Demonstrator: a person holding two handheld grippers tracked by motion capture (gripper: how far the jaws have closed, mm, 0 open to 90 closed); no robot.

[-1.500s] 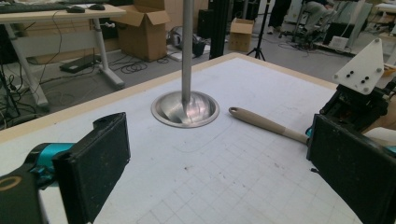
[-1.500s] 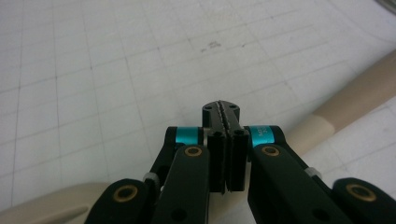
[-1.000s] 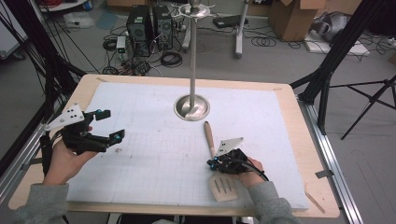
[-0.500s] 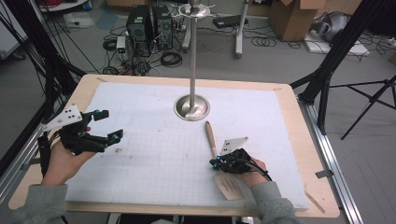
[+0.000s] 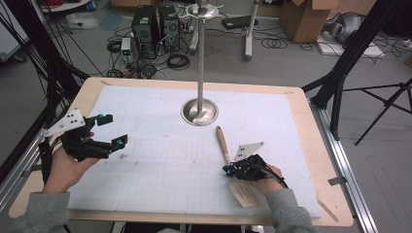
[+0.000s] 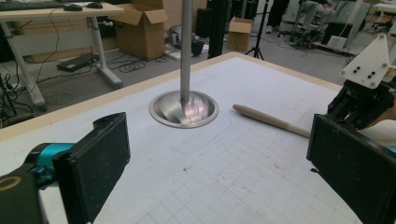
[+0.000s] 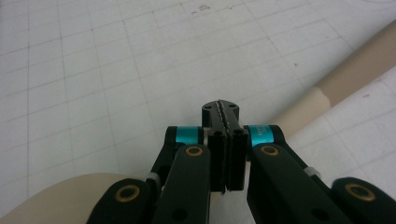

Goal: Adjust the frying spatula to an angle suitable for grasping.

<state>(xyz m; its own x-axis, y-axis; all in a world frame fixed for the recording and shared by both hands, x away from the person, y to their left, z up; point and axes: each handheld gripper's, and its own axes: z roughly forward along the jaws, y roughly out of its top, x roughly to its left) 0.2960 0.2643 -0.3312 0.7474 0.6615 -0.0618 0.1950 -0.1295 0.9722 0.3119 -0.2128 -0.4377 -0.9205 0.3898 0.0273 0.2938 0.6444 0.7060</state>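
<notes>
A beige spatula (image 5: 222, 143) lies on the white grid mat, handle toward the metal stand, blade (image 5: 244, 193) near the front edge. My right gripper (image 5: 227, 170) sits low over the spatula's neck, jaws shut pad to pad with nothing seen between them. In the right gripper view the right gripper (image 7: 220, 112) has the handle (image 7: 359, 65) running off to the upper right and the blade (image 7: 56, 200) at lower left. My left gripper (image 5: 114, 129) is held at the mat's left side, open and empty. The left gripper (image 6: 215, 168) faces the spatula handle (image 6: 266, 119).
A metal stand with a round base (image 5: 199, 111) and tall pole (image 5: 200, 53) rises at the back middle of the mat. The wooden table edge (image 5: 335, 194) frames the mat. The right gripper (image 6: 359, 100) appears at the right of the left gripper view.
The right hand has edged slightly to the right over the spatula. The left gripper has stayed where it was.
</notes>
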